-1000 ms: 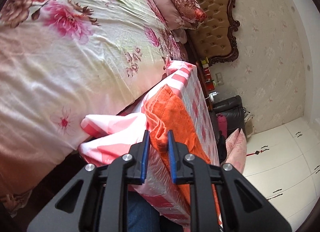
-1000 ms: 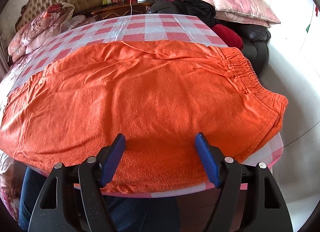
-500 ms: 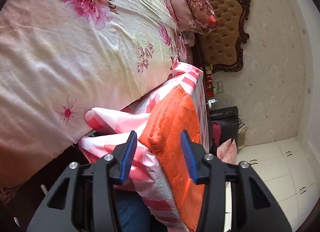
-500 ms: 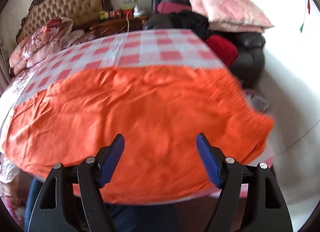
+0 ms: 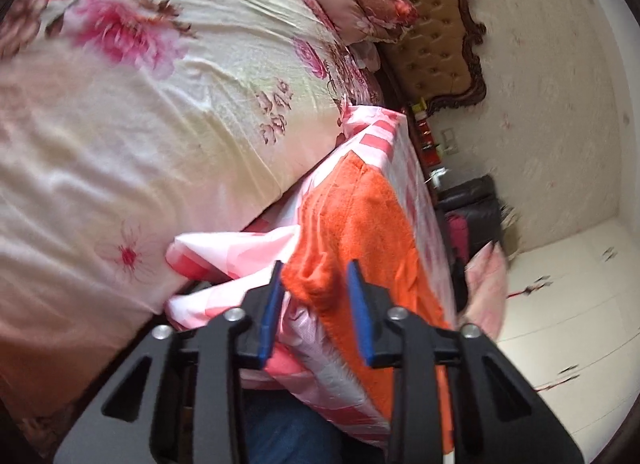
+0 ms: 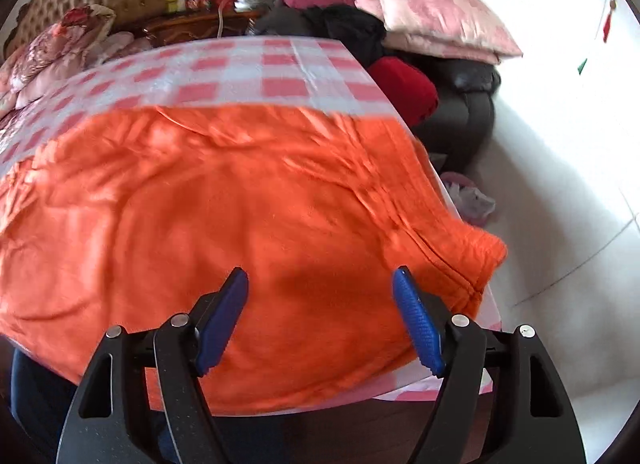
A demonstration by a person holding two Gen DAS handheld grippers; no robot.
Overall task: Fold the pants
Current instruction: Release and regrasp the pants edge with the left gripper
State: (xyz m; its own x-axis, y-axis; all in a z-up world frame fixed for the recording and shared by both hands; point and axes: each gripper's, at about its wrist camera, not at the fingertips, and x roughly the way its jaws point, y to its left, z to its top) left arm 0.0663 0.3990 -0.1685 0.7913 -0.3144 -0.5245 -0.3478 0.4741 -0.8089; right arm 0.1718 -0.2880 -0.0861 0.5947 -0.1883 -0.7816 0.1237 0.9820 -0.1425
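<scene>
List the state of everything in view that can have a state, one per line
orange pants: spread flat on the table, wrinkled, one end hanging over the edge
checkered tablecloth: covering the table, draping over its sides
left gripper: open, straddling a corner of the pants
right gripper: wide open above the pants, holding nothing

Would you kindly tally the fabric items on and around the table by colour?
Orange: 1, the pants
Red-and-white check: 1, the tablecloth
Pink: 1, the cushion
Dark red: 1, the bundle
Total: 4
</scene>
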